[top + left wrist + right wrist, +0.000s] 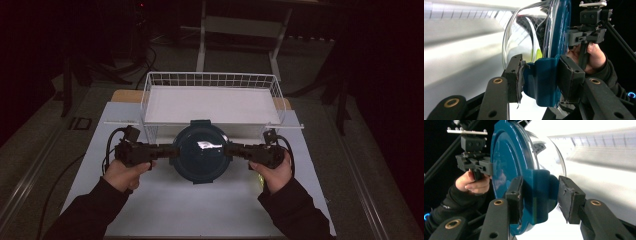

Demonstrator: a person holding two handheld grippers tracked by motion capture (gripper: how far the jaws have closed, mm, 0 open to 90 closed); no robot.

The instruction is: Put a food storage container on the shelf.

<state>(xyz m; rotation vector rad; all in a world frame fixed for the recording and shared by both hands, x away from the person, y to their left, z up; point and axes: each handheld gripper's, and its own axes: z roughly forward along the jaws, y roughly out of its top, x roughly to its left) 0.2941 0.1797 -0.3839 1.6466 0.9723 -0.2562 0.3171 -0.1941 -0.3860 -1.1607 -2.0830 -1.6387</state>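
Over the counter (165,210): white top, a person's two dark-sleeved forearms coming in from the near edge, a round container between them.
Container: glass bowl (524,37) with a dark teal lid (201,151), held between the two hand-held grippers just in front of the wire basket; I can't tell from above whether it rests on the counter or is lifted off it.
Lid clips: teal tabs stick out at the rim, one at each side where the jaws meet it, one at the far edge and one at the near edge.
Left hand-held gripper (170,151): jaws closed on the left side clip (545,80), one pad on each face of the tab, pressed tight in the left gripper view.
Right hand-held gripper (231,151): at the opposite side clip (539,195); the left pad touches the tab, the right pad stands a little apart from it, so this grip looks looser and I can't say it's fully clamped.
Hands: left hand (122,172) and right hand (274,172) each wrapped around a gripper body, level with each other.
Inside the bowl: something yellow-green (538,53) shows through the glass, too blurred to name.
Wire basket (150,95): white, at the far side of the counter, a white sheet lying in it.
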